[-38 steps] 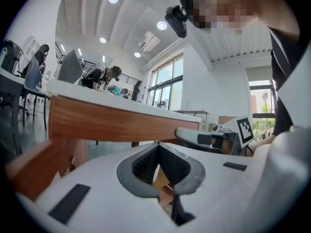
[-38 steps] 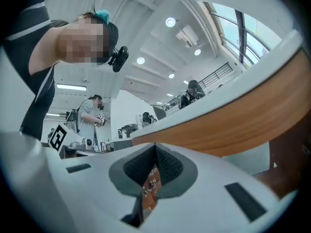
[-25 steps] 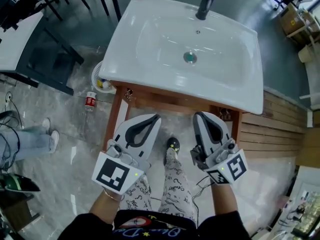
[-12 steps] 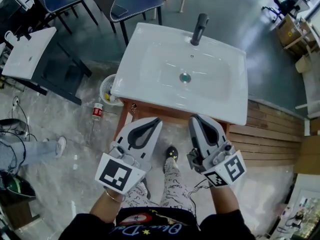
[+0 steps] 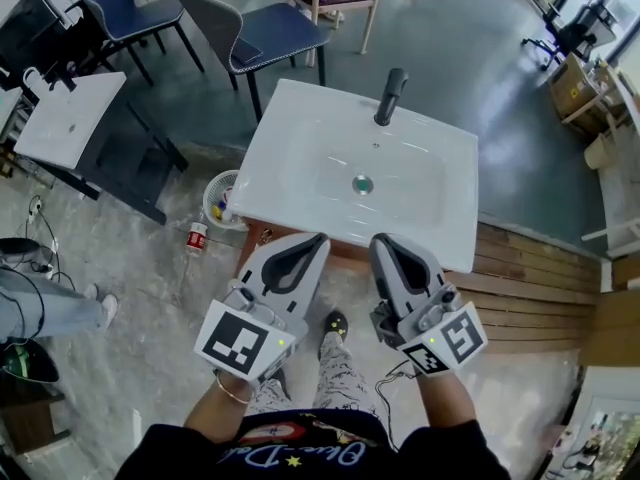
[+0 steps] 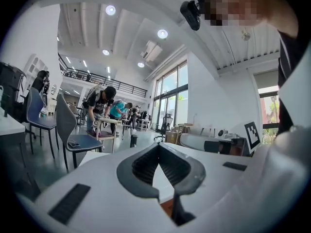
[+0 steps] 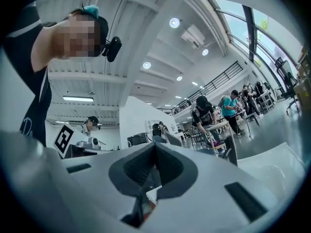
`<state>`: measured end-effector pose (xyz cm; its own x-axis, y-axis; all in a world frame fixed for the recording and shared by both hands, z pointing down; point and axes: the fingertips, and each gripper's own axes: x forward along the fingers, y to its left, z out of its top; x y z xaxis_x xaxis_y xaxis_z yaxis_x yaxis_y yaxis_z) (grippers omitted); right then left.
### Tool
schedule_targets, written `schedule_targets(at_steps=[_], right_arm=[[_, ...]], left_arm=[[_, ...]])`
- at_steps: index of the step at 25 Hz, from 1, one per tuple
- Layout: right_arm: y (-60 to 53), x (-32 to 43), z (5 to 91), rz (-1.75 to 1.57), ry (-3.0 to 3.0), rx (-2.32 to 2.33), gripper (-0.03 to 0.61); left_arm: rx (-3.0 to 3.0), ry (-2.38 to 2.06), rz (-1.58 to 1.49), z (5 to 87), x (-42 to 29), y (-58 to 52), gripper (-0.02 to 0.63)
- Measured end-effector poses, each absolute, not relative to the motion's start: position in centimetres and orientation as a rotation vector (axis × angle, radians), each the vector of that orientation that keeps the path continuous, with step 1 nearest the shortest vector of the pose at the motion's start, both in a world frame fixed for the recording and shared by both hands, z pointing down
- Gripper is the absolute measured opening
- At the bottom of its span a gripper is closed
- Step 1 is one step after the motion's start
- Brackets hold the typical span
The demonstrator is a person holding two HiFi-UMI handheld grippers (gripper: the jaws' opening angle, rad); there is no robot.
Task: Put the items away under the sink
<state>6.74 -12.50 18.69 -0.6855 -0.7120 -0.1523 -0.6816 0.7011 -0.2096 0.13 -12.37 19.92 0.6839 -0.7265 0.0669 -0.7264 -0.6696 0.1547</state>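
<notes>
A white sink (image 5: 300, 168) with a black faucet (image 5: 390, 96) sits on a wooden stand, seen from above in the head view. My left gripper (image 5: 318, 240) and right gripper (image 5: 378, 240) are held side by side over the sink's near edge, both pointing toward it. Both are shut with nothing between the jaws. In the left gripper view the left gripper (image 6: 159, 144) has its tips meeting, and the right gripper (image 7: 155, 144) looks the same in the right gripper view. A small bottle (image 5: 196, 236) with a red label lies on the floor left of the stand.
A white round basket (image 5: 222, 203) with small things in it stands on the floor by the stand's left leg. Chairs (image 5: 270, 38) stand behind the sink, a white table (image 5: 65, 118) at the left, a wooden slat platform (image 5: 540, 278) at the right. Other people work at tables far off.
Both grippers and the head camera have risen together; the sink now looks smaller and lower, with more floor and chairs in view. The jaws stayed shut.
</notes>
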Motion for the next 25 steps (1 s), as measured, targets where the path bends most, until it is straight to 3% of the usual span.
schedule_targets(at_steps=[25], right_arm=[[-9.4, 5.3, 11.9, -0.110, 2.737, -1.076, 0.008]], left_arm=[[2.818, -1.142, -0.107, 12.4, -0.2, -8.5, 0.008]])
